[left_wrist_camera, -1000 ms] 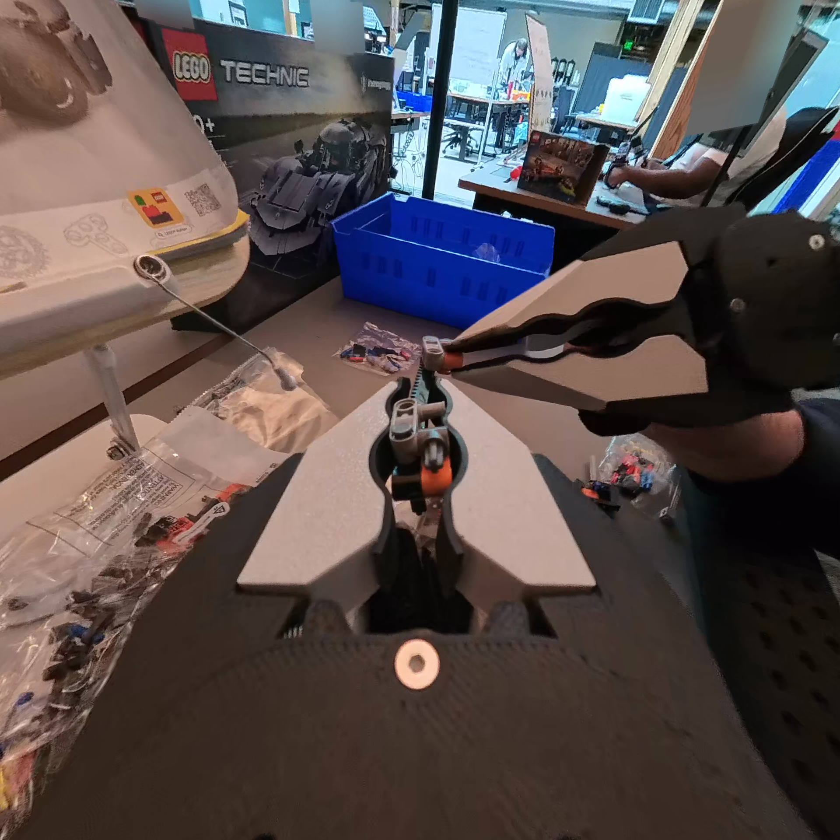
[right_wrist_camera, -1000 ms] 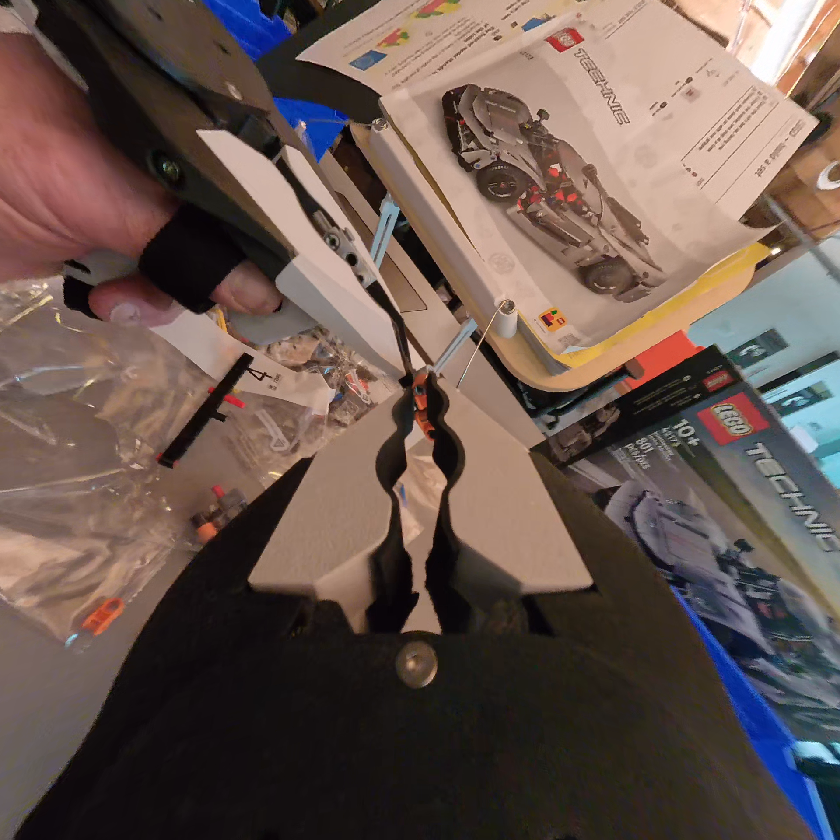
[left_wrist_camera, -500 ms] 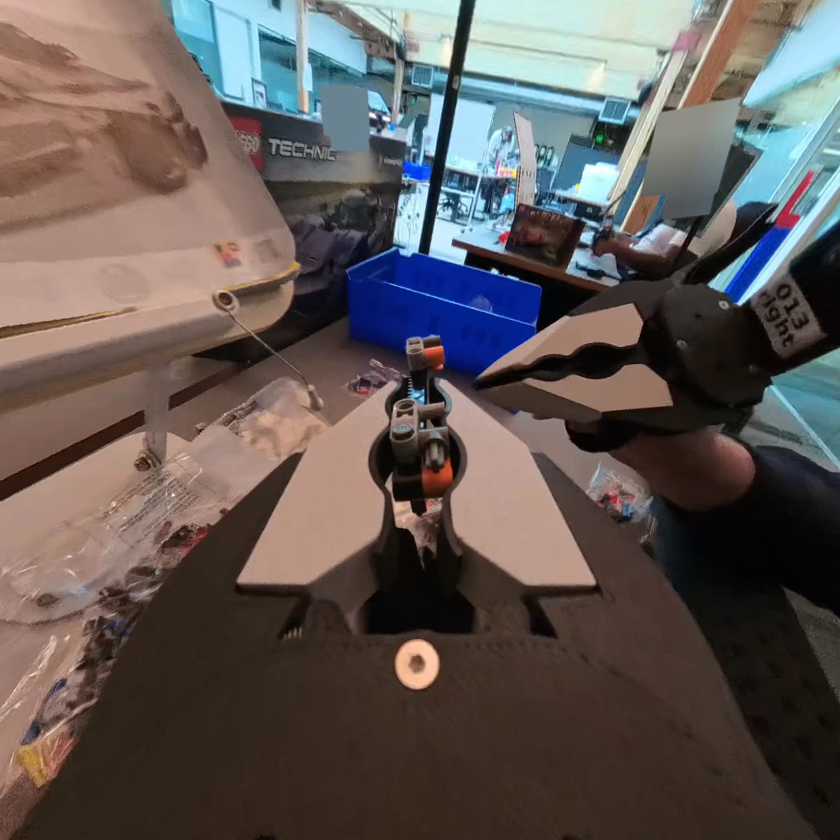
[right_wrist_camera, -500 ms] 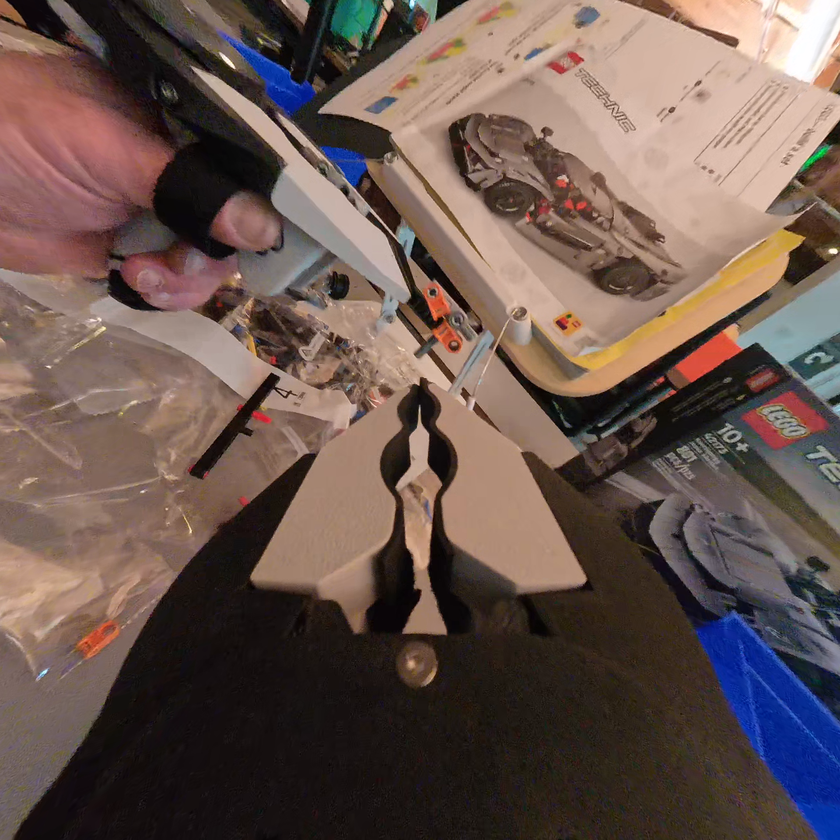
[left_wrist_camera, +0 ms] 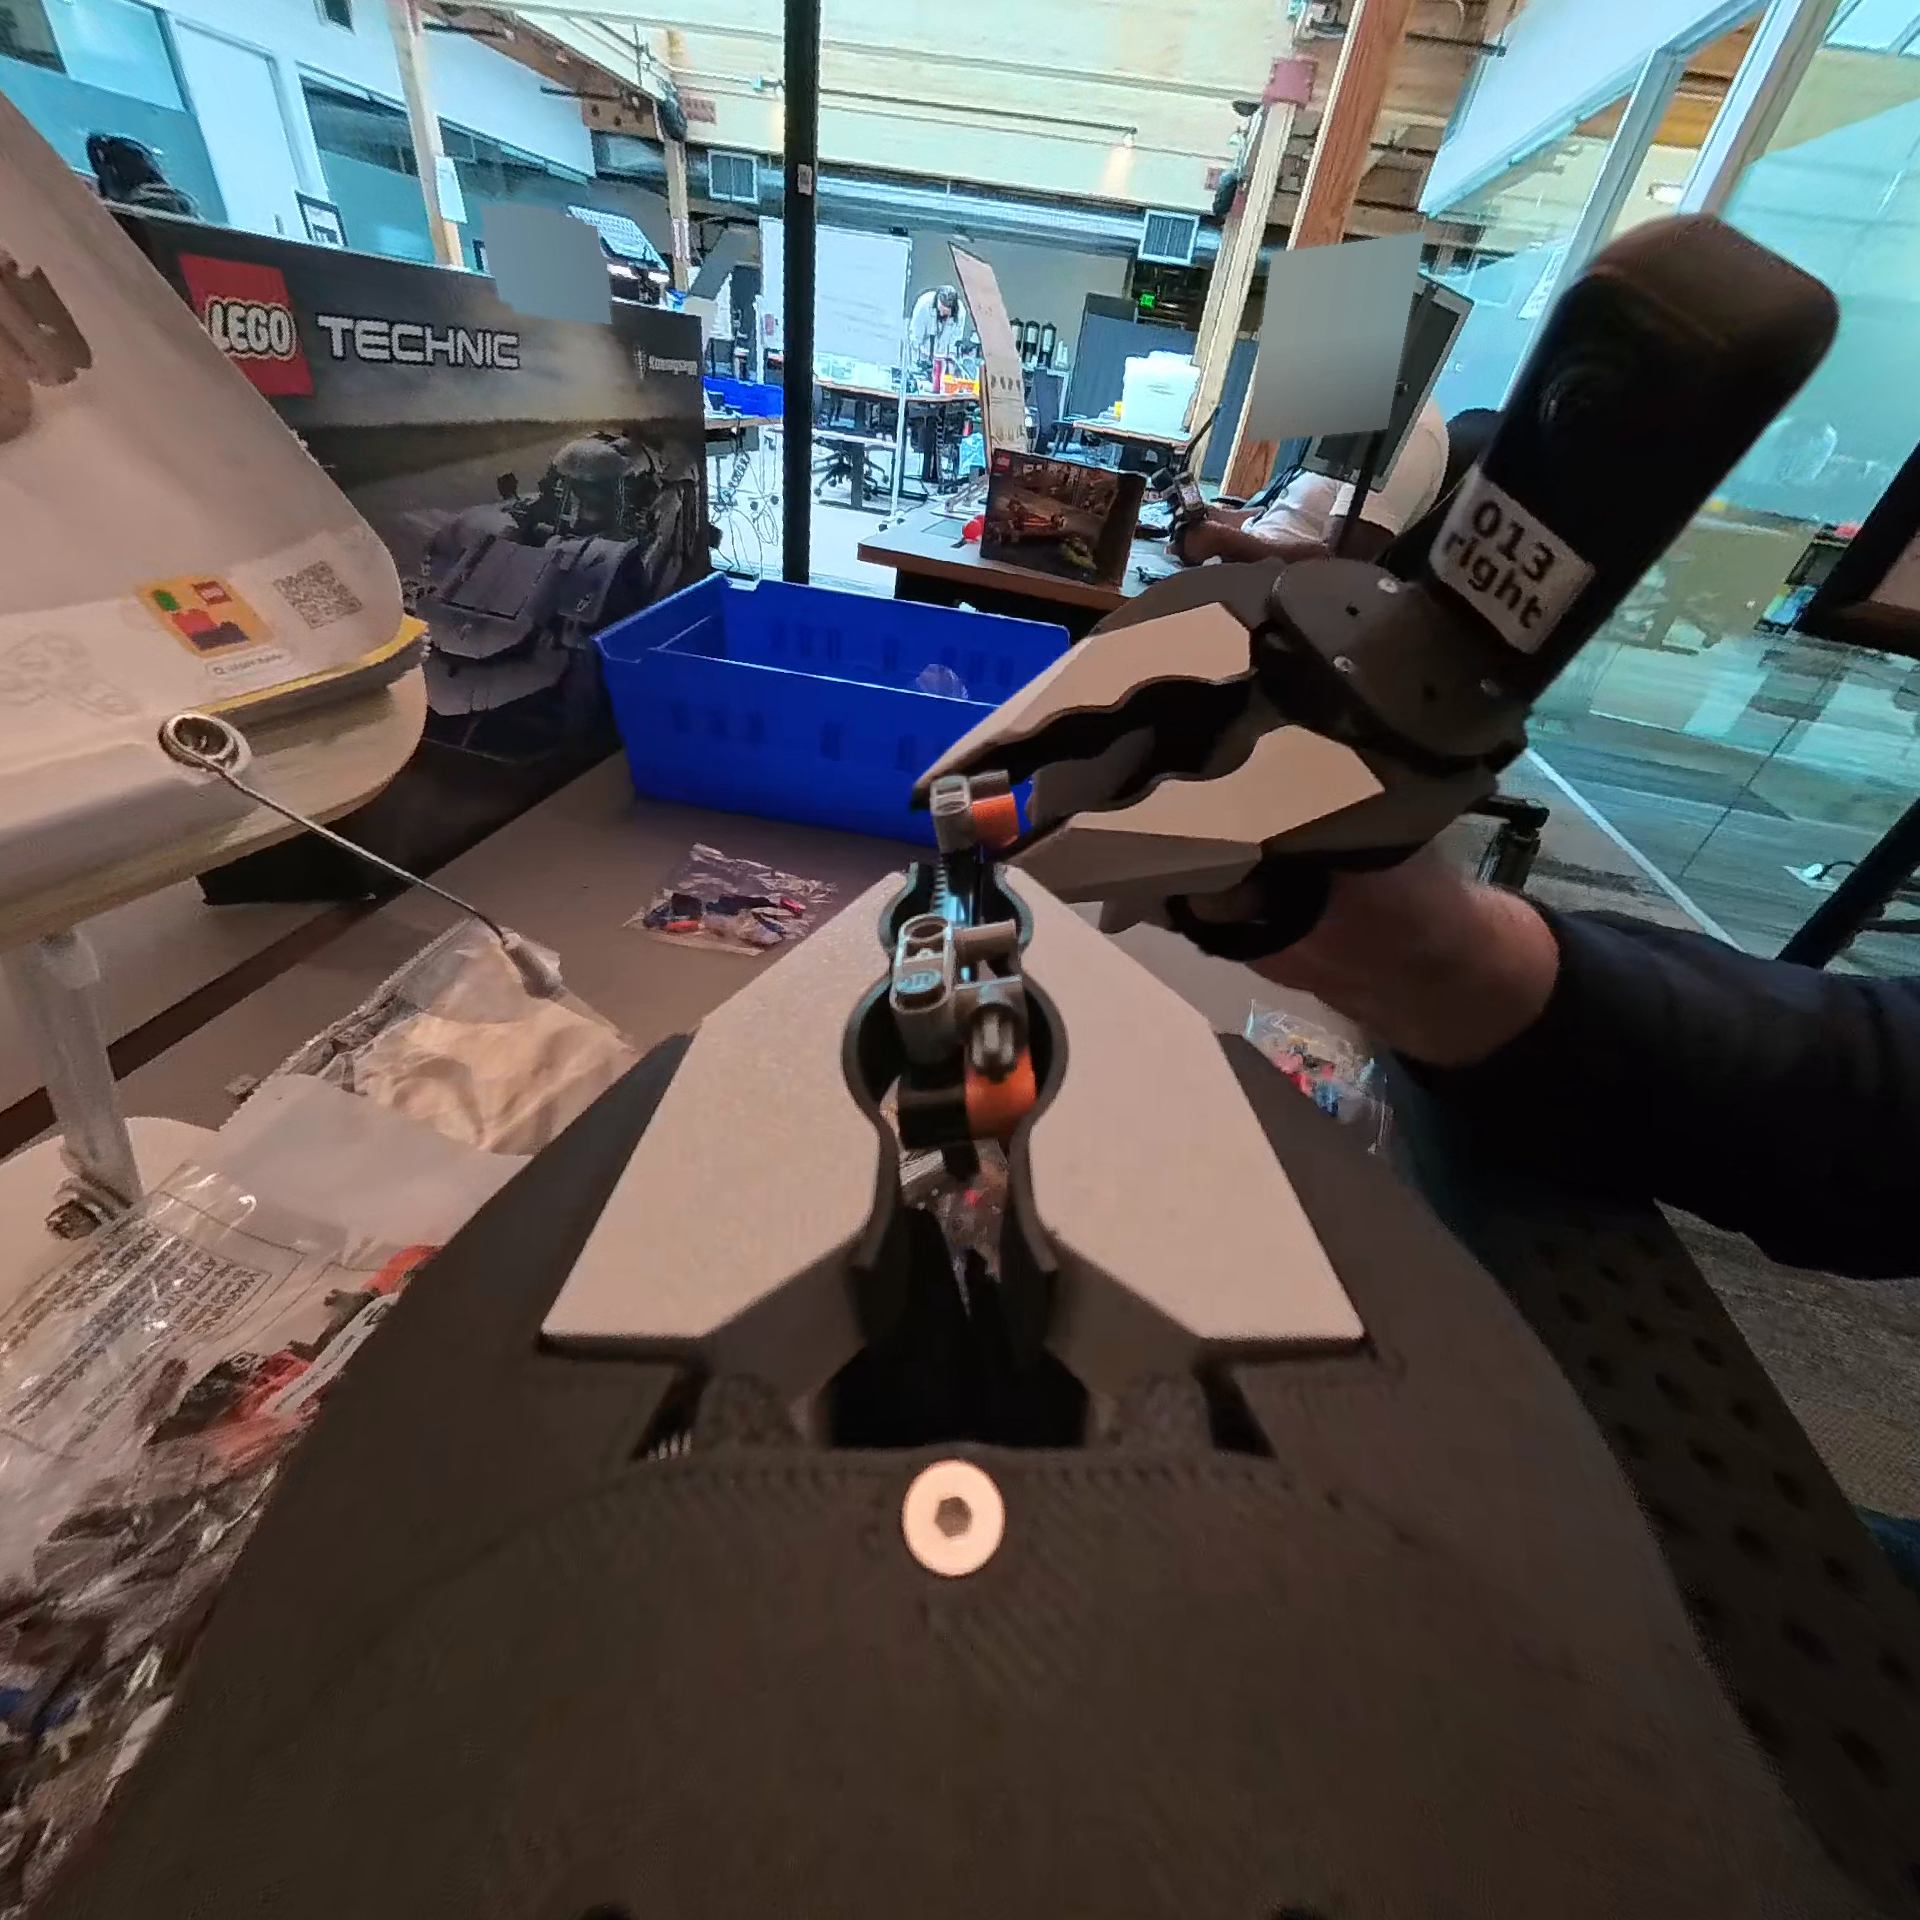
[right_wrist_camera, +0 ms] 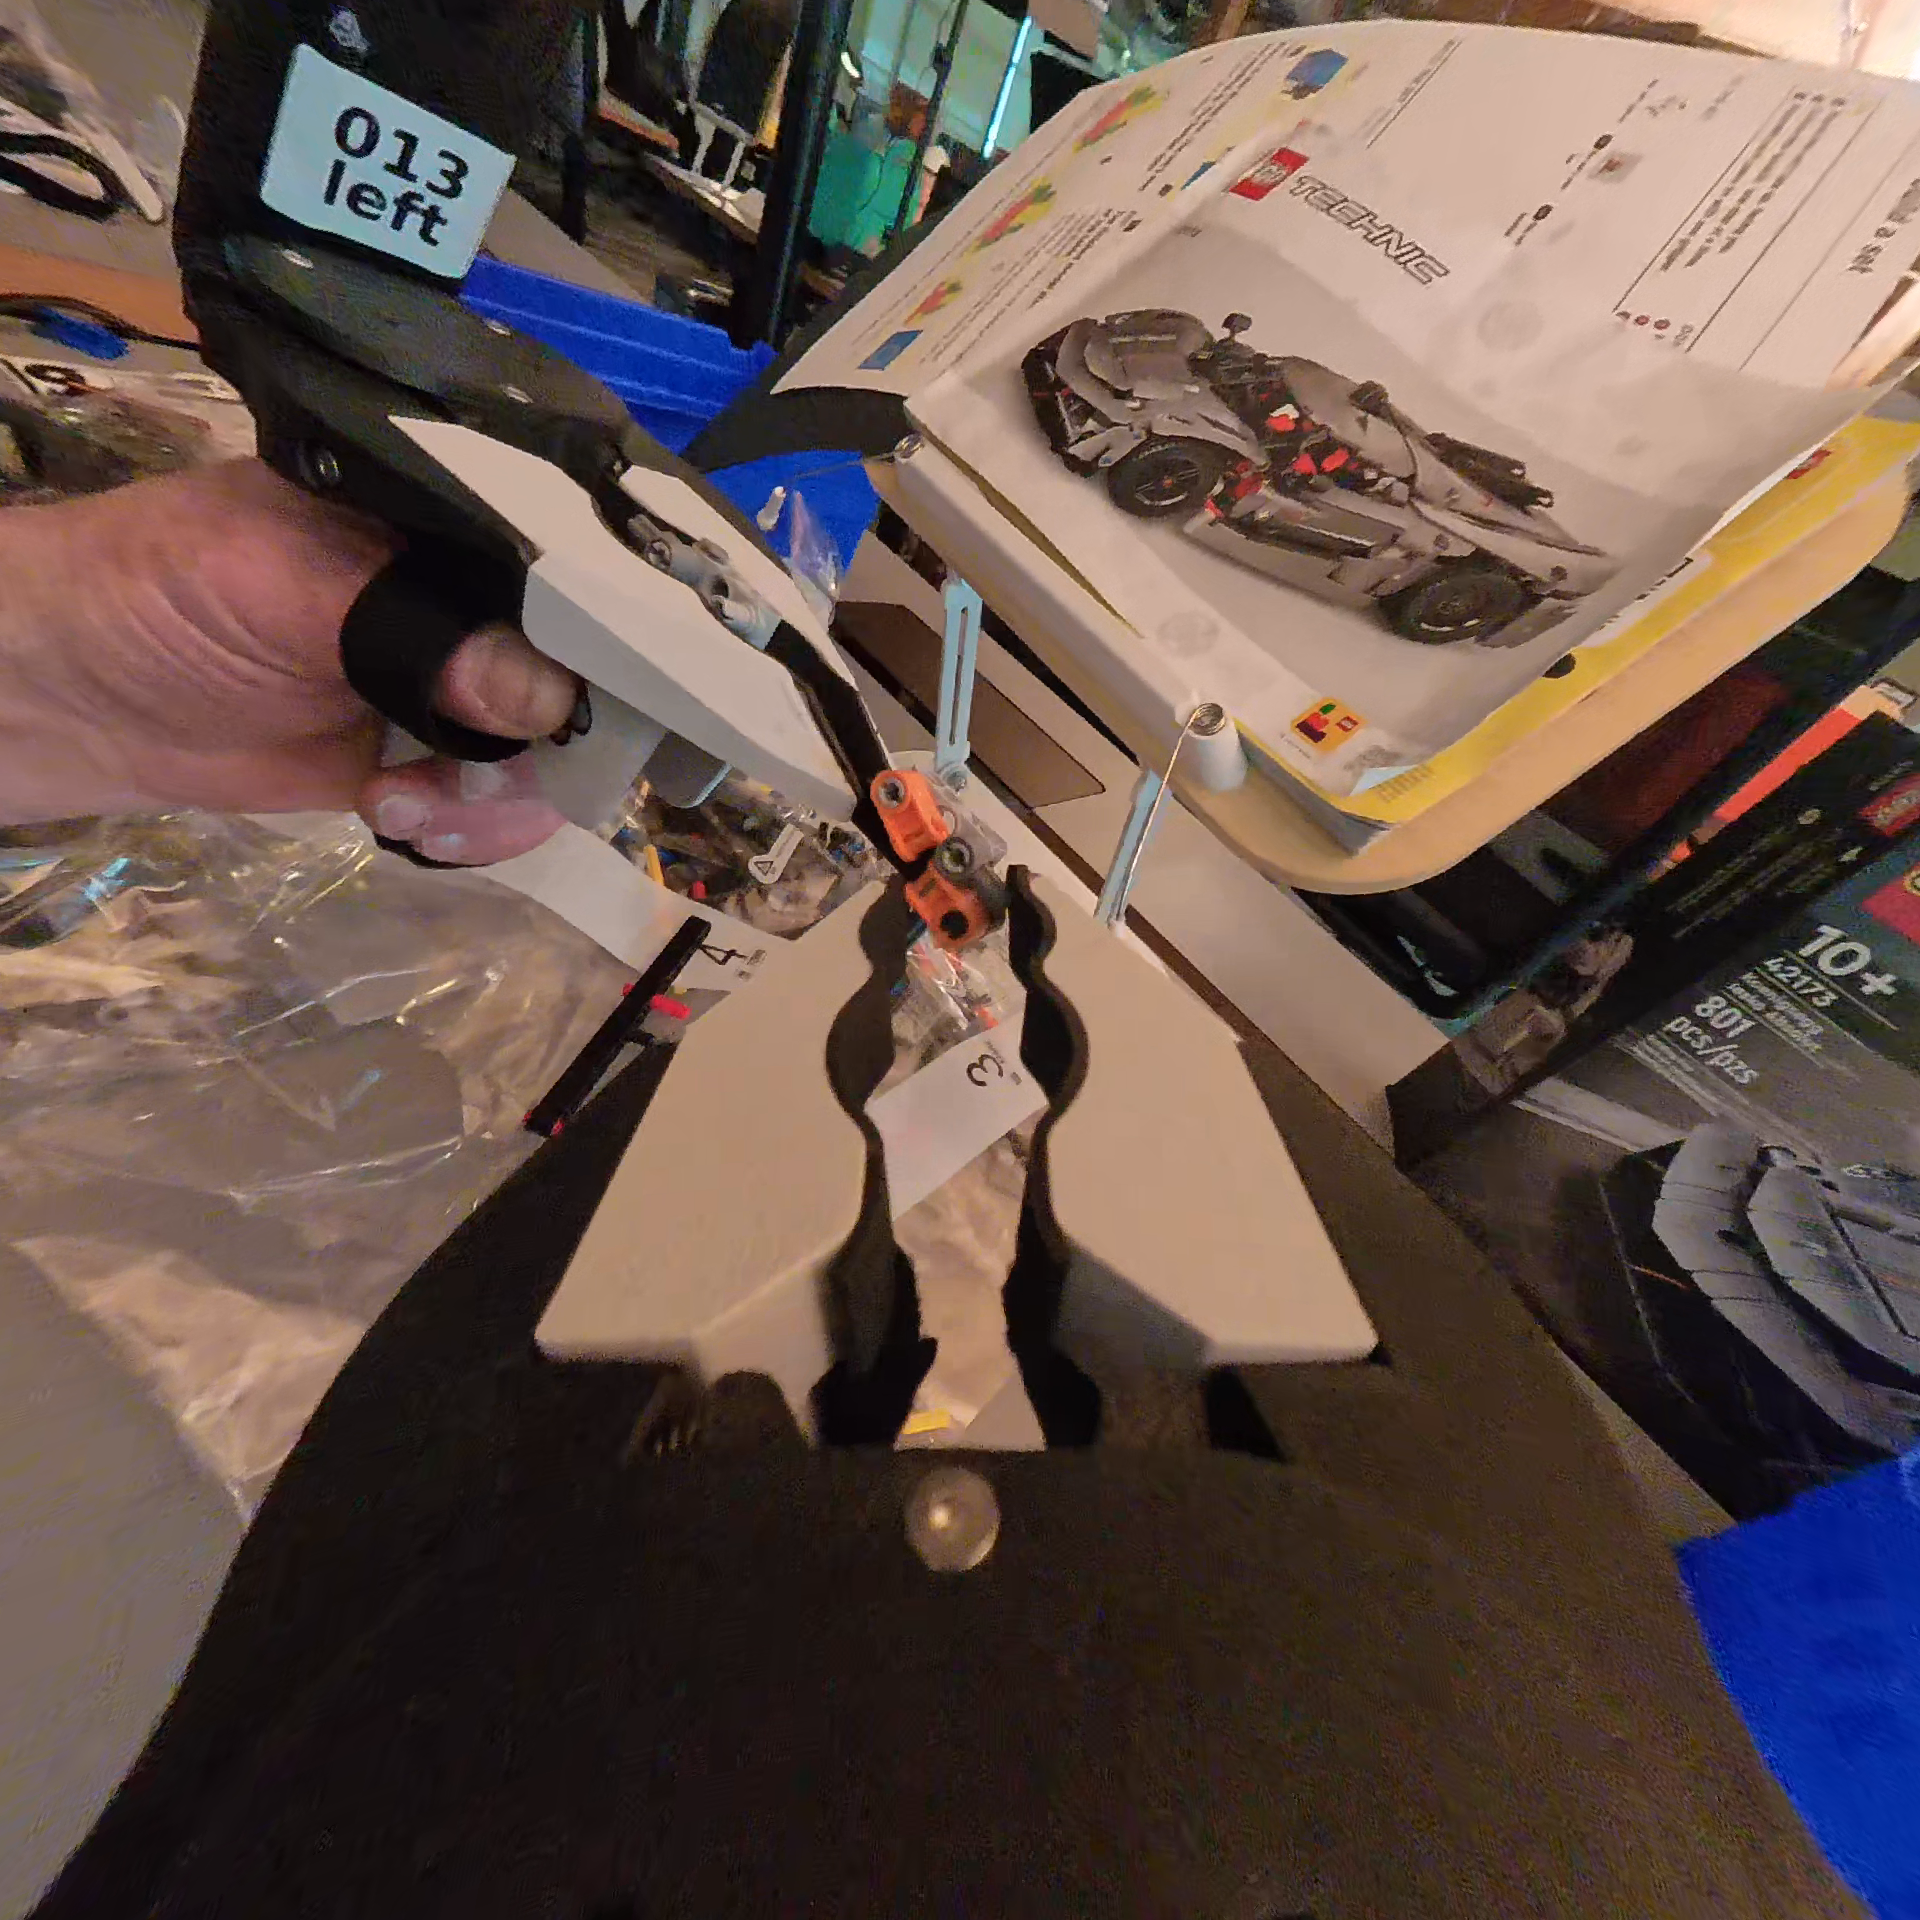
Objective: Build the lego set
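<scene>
My left gripper (left_wrist_camera: pixel 956 883) is shut on a small lego assembly (left_wrist_camera: pixel 951 997) of grey and orange connectors on a black axle, held upright above the table. An orange and grey connector (left_wrist_camera: pixel 971 816) sits at the axle's top. My right gripper (left_wrist_camera: pixel 977 821) comes in from the right, open, with its tips on either side of that top connector. In the right wrist view, my right gripper (right_wrist_camera: pixel 954 891) stands open with the orange pieces (right_wrist_camera: pixel 930 847) between its tips. The left gripper (right_wrist_camera: pixel 868 800) reaches in from the upper left.
An open instruction booklet (right_wrist_camera: pixel 1351 416) lies on a stand at the left, with the set's box (left_wrist_camera: pixel 468 436) behind it. A blue bin (left_wrist_camera: pixel 831 707) stands at the back. Clear bags of parts (left_wrist_camera: pixel 156 1351) cover the left table. A black beam (right_wrist_camera: pixel 613 1029) lies among them.
The right gripper was shut at the assembly's top, pulled back to the right, and has come back open around the top connector. The left gripper kept its hold.
</scene>
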A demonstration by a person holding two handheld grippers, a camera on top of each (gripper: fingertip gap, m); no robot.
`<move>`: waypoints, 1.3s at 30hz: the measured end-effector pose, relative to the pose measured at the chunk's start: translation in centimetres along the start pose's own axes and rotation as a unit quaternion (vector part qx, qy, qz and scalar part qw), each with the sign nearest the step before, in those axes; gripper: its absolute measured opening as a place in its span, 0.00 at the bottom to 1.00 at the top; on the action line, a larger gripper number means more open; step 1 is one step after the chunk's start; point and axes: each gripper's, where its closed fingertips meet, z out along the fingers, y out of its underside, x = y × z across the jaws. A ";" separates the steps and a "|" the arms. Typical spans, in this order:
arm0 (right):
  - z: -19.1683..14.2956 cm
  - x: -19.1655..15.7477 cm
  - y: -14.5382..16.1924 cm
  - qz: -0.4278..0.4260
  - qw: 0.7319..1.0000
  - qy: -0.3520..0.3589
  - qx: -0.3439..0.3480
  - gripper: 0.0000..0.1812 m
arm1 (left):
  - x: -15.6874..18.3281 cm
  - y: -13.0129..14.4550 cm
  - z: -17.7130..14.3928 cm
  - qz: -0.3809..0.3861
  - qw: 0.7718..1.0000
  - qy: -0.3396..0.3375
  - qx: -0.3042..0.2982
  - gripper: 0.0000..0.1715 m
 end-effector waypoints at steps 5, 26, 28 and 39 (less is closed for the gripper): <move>-0.5 -0.4 -0.7 -0.053 0.998 0.016 0.000 0.09 | 0.3 -0.4 -0.1 0.017 1.000 0.011 0.020 0.06; -0.9 -0.6 -1.4 0.074 0.996 -0.033 0.023 0.08 | 0.5 -1.4 0.0 0.051 0.997 -0.051 0.019 0.06; -1.4 -1.0 -1.7 0.102 0.990 -0.085 0.054 0.08 | 1.4 -1.3 -0.1 0.067 0.998 -0.008 0.014 0.06; -1.8 -4.0 -0.6 0.061 0.976 -0.207 0.040 0.10 | 3.5 0.9 -0.6 0.201 0.977 0.033 -0.070 0.06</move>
